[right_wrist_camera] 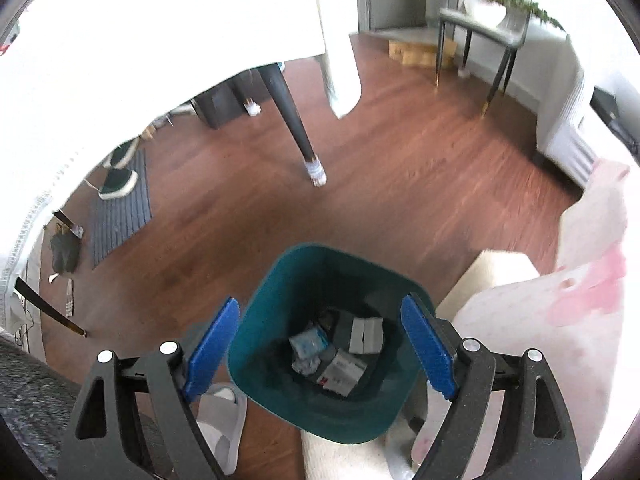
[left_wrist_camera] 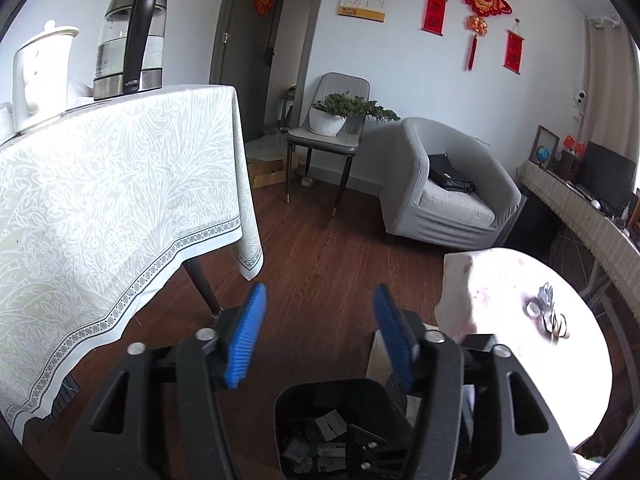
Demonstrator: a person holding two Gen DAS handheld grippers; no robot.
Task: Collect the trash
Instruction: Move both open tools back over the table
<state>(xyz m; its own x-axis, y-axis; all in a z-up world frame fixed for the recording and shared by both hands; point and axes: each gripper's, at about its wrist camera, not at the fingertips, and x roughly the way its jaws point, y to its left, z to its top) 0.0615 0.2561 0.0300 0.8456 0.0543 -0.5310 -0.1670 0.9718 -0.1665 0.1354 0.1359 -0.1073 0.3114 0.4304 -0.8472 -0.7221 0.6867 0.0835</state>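
Note:
A dark teal trash bin (right_wrist_camera: 280,280) stands on the wooden floor below my right gripper (right_wrist_camera: 322,338). Inside it lie crumpled paper and small boxes (right_wrist_camera: 340,352). My right gripper is open and empty, its blue pads (right_wrist_camera: 210,346) spread on either side of the bin's mouth. In the left wrist view the same bin (left_wrist_camera: 296,396) shows at the bottom, with trash (left_wrist_camera: 328,428) inside. My left gripper (left_wrist_camera: 320,336) is open and empty, held above the floor just beyond the bin.
A table with a patterned cloth (left_wrist_camera: 120,200) carries a kettle (left_wrist_camera: 132,40) and a white teapot (left_wrist_camera: 38,76) at left. A round white table (left_wrist_camera: 532,344) with keys (left_wrist_camera: 548,312) is at right. A grey armchair (left_wrist_camera: 448,184) and a chair with a plant (left_wrist_camera: 332,128) stand behind. A table leg (right_wrist_camera: 296,120) stands ahead.

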